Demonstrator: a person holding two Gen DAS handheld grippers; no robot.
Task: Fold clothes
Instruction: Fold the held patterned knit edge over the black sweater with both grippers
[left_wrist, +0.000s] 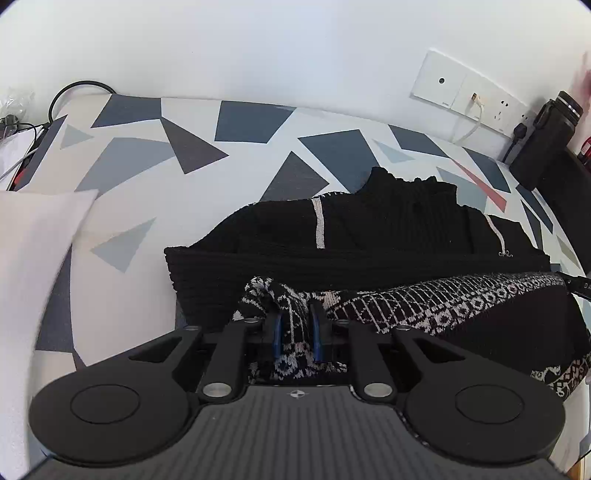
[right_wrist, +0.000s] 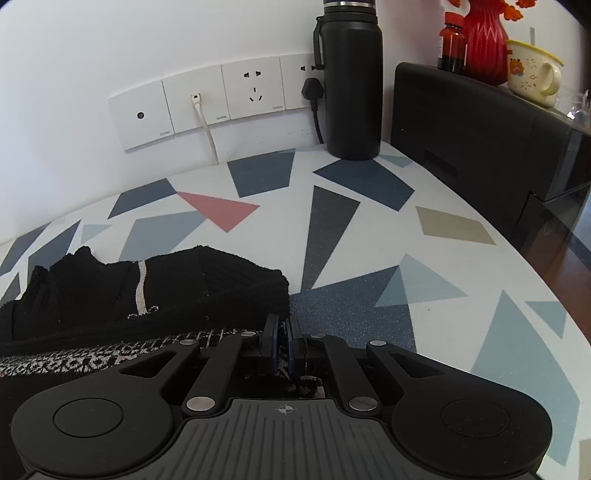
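Black ribbed sweater (left_wrist: 369, 236) lies mid-surface (right_wrist: 369, 229) with its patterned hem (left_wrist: 443, 299) doubled over the near half, left tongs (left_wrist: 295, 325) and right tongs (right_wrist: 283, 332) each clamped on a hem corner; fold partly done, release and further folds left.

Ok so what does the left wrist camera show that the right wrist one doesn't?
Only the left wrist view shows the white cushion, a looped black cable at the far left table edge, and the left gripper with patterned knit bunched between its fingers.

Only the right wrist view shows the red vase, brown bottle, yellow mug, and the right gripper shut on the sweater's patterned edge.

Both show the black sweater with its patterned band, the geometric tablecloth, wall sockets and black flask.
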